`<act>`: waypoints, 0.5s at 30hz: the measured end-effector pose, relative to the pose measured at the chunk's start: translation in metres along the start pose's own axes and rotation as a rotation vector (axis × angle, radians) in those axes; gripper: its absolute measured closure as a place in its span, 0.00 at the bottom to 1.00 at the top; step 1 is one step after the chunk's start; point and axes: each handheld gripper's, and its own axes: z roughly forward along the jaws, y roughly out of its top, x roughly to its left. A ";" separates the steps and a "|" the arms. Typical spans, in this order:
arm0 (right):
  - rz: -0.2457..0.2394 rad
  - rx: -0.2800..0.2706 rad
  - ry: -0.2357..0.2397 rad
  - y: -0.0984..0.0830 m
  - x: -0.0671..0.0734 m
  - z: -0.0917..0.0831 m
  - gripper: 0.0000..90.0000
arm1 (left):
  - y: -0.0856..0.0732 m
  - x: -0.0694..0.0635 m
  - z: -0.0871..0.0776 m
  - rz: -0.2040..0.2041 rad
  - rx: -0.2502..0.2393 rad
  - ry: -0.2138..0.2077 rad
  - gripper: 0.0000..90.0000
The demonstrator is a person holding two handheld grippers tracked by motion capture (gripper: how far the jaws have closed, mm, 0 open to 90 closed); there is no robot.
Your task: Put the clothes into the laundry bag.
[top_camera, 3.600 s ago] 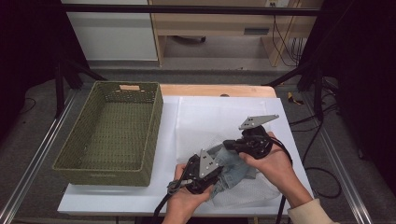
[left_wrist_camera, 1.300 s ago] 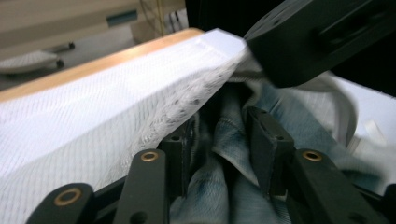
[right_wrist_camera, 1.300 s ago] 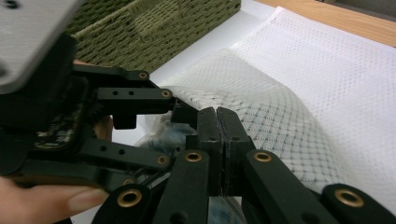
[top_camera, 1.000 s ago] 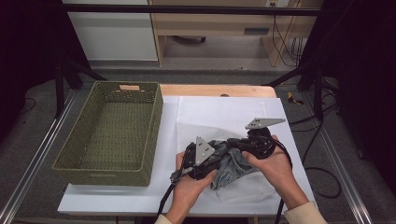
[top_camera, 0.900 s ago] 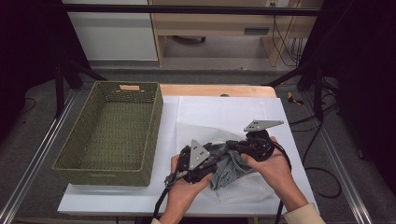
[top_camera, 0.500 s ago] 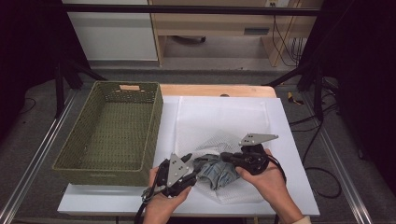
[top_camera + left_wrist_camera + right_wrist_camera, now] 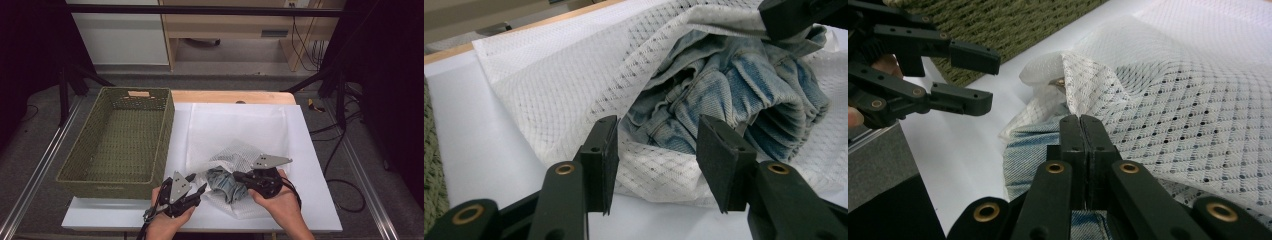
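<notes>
High view: crumpled blue denim garment (image 7: 226,183) sits half inside a white mesh laundry bag (image 7: 235,155) on the white table sheet (image 7: 310,165), near edge, right of the green woven basket (image 7: 117,137). Right gripper (image 7: 239,176) is at the bundle's right side; left gripper (image 7: 196,184) is just left of it, fingers apart, not touching. Denim wad runs roughly left-right, exposed end pointing left toward the bag mouth.

Left gripper view: fingers (image 7: 606,150) apart w/ nothing pinched; the bag's lower lip and denim folds lie just beyond them. They've just been opening a bit. To do this step well I'd take only the mesh lip, not the jeans, then pull the mouth wide & over the cloth.

Right gripper view: fingers (image 7: 1082,135) together, clamped at the mesh/denim edge; can't tell which layer is caught. Judged: hold that side steady as anchor while the other hand works; a slipping rim could let the denim spill out leftward.
</notes>
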 end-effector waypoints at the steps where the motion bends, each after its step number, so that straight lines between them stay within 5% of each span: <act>1: -0.006 -0.010 0.000 -0.001 -0.001 0.000 1.00 | 0.000 0.001 0.000 -0.005 -0.001 0.001 0.57; 15: 0.010 -0.060 -0.013 -0.012 -0.009 -0.010 0.99 | 0.000 -0.006 0.003 -0.024 -0.024 -0.020 0.45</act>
